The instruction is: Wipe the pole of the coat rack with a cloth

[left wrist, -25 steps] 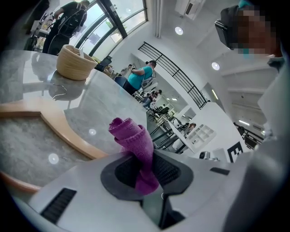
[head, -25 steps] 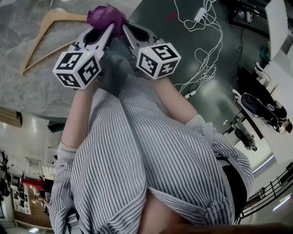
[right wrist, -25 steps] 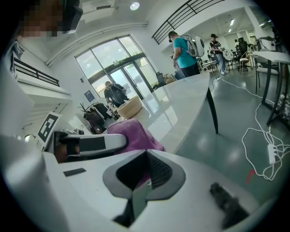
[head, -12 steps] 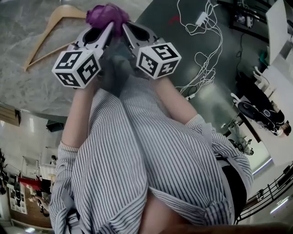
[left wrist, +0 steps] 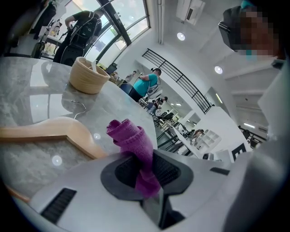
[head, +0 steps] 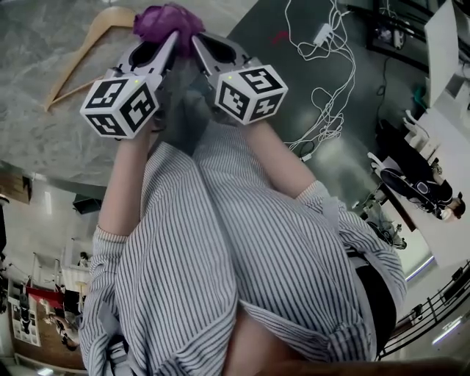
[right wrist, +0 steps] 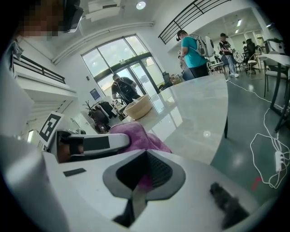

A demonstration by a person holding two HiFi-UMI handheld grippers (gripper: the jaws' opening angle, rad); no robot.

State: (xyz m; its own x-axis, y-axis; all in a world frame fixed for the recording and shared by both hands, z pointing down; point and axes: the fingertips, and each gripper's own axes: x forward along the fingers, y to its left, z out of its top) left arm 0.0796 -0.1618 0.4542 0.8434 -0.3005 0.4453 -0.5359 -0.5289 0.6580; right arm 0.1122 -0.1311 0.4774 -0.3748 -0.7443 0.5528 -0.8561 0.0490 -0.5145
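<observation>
A purple cloth (head: 167,20) is bunched between both grippers above the marble table (head: 44,125). My left gripper (head: 165,45) is shut on the purple cloth (left wrist: 131,136), which runs down between its jaws in the left gripper view. My right gripper (head: 198,44) sits close beside it, tips nearly touching. It is also shut on the cloth (right wrist: 136,136), and a purple bit shows between its jaws. No coat rack pole is in any view.
A wooden hanger (head: 84,44) lies on the table left of the grippers and shows close in the left gripper view (left wrist: 50,133). A woven basket (left wrist: 87,75) stands further back. White cables (head: 323,66) trail over the dark floor at right. People stand in the background.
Both grippers and the cloth have drifted slightly up and left in the head view. Their hold on the cloth is the same.
</observation>
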